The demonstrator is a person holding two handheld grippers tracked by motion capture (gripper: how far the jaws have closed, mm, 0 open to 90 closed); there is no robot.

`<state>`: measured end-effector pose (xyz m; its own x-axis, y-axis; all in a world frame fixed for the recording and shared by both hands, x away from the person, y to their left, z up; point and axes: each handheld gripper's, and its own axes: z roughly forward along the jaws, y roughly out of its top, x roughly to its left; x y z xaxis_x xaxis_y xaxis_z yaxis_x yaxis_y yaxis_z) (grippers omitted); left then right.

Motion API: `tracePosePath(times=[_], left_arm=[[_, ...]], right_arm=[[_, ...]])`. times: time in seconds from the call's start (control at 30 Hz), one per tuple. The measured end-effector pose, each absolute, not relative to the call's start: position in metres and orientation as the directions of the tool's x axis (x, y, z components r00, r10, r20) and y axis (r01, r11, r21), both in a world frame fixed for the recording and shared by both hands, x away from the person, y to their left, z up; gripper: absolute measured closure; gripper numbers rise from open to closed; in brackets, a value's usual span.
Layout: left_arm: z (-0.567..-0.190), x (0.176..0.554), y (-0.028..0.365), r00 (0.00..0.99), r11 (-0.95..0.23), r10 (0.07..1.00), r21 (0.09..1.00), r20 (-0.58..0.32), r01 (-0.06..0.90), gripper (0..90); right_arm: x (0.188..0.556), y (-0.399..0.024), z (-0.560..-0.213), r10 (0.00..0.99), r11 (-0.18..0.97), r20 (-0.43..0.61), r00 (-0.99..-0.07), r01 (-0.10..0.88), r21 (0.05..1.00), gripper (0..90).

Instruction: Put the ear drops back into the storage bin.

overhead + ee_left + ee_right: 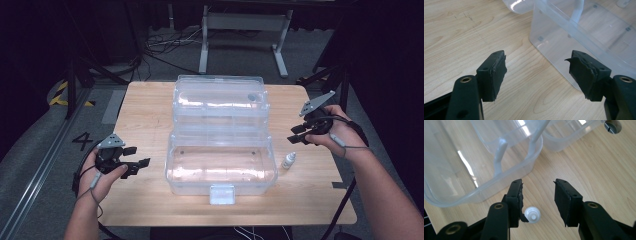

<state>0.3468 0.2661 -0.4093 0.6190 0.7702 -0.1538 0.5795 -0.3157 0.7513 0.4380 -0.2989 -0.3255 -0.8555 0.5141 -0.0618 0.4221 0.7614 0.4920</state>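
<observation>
1. Right tool (537,192): jaws apart, gripping nothing; poised above small white bottle (532,215), which stands upright on the wooden surface (145,107) just right of the box.
2. Left tool (537,75): jaws wide apart, nothing between them; held just off the box's left end.
3. Clear plastic box (220,167): mid-surface, base empty, latch at front.
4. Hinged lid (220,100): open, tipped back behind base; nothing inside.
</observation>
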Motion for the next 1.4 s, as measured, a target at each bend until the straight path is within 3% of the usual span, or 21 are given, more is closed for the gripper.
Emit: tracePosePath(times=[0.83,1.4], left_arm=[[-0.411,0.349,0.268,0.599,-0.301,0.787,0.754,-0.149,0.583,31.3],[-0.414,0.346,0.269,0.593,-0.299,0.790,0.746,-0.156,0.595,31.1]], right_arm=[[0.447,-0.287,-0.370,0.386,0.910,-0.067,-0.920,0.368,0.190,56.7],[0.452,-0.283,-0.392,0.318,0.944,-0.054,-0.947,0.311,0.112,62.7]])
